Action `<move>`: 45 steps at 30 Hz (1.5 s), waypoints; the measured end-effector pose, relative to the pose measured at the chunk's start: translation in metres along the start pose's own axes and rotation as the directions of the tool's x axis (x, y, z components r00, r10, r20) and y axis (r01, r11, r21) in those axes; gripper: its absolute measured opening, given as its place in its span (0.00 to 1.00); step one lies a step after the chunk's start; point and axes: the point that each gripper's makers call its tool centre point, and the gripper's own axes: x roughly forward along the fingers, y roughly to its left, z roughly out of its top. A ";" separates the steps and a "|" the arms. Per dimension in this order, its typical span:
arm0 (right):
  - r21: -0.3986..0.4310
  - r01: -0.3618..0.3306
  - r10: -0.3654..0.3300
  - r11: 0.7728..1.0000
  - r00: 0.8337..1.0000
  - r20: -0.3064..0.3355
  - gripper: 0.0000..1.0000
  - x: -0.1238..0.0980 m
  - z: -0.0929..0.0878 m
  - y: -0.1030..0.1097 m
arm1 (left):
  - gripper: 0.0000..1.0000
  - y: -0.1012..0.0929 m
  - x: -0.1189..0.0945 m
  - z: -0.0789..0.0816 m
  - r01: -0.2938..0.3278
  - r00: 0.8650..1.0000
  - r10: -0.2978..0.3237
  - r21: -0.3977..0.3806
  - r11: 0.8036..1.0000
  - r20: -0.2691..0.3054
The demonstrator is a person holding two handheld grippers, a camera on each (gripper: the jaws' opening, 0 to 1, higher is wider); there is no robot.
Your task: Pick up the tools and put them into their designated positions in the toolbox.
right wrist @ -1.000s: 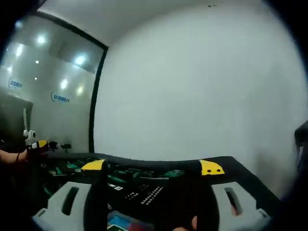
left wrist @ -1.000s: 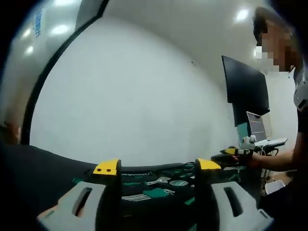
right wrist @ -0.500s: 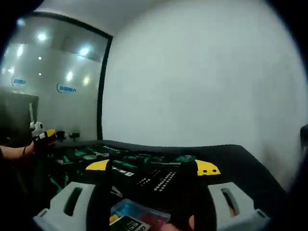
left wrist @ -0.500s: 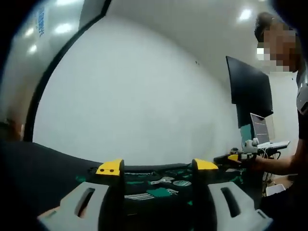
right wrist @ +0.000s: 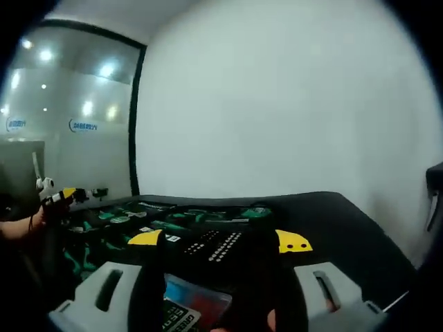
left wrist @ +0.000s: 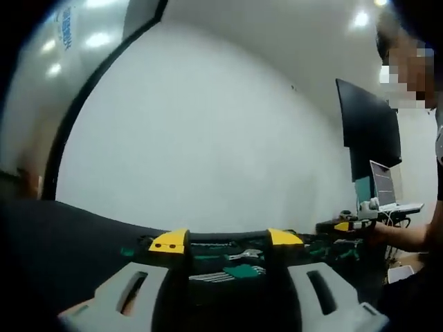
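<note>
Counter: black counter (right wrist: 346,221), plain white wall (left wrist: 208,138) behind it.
Toolbox: black toolbox (right wrist: 208,238) on the counter, green-handled tools (left wrist: 239,270) inside.
Left gripper (left wrist: 227,242): fingers spread, empty.
Right gripper (right wrist: 220,241): fingers apart, empty.

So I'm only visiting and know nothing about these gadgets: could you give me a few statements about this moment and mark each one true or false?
1. The left gripper has yellow-tipped jaws standing apart with nothing between them. True.
2. The wall behind the table is bright red. False: it is plain white.
3. Green-handled tools lie in the toolbox ahead of the right gripper. True.
4. An open laptop stands at the right edge of the left gripper view. True.
5. The tabletop is white. False: it is black.
</note>
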 end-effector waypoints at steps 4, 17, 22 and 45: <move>-0.007 0.003 -0.004 1.000 1.000 -0.007 0.58 0.000 -0.001 0.000 | 0.36 -0.002 0.000 0.000 0.002 1.000 -0.002 0.007 1.000 0.001; 0.053 -0.010 0.009 0.999 1.000 0.007 0.57 -0.003 0.000 -0.001 | 0.35 0.007 -0.001 0.004 -0.019 1.000 0.019 -0.012 1.000 0.023; 0.043 0.004 -0.005 0.999 1.000 0.019 0.56 -0.003 0.001 -0.007 | 0.34 0.016 -0.004 0.009 -0.050 0.998 0.052 -0.049 0.998 0.043; 0.177 0.031 -0.041 0.984 0.998 0.051 0.48 -0.007 0.001 -0.024 | 0.30 0.018 0.003 -0.013 -0.076 0.995 0.077 0.031 0.997 -0.055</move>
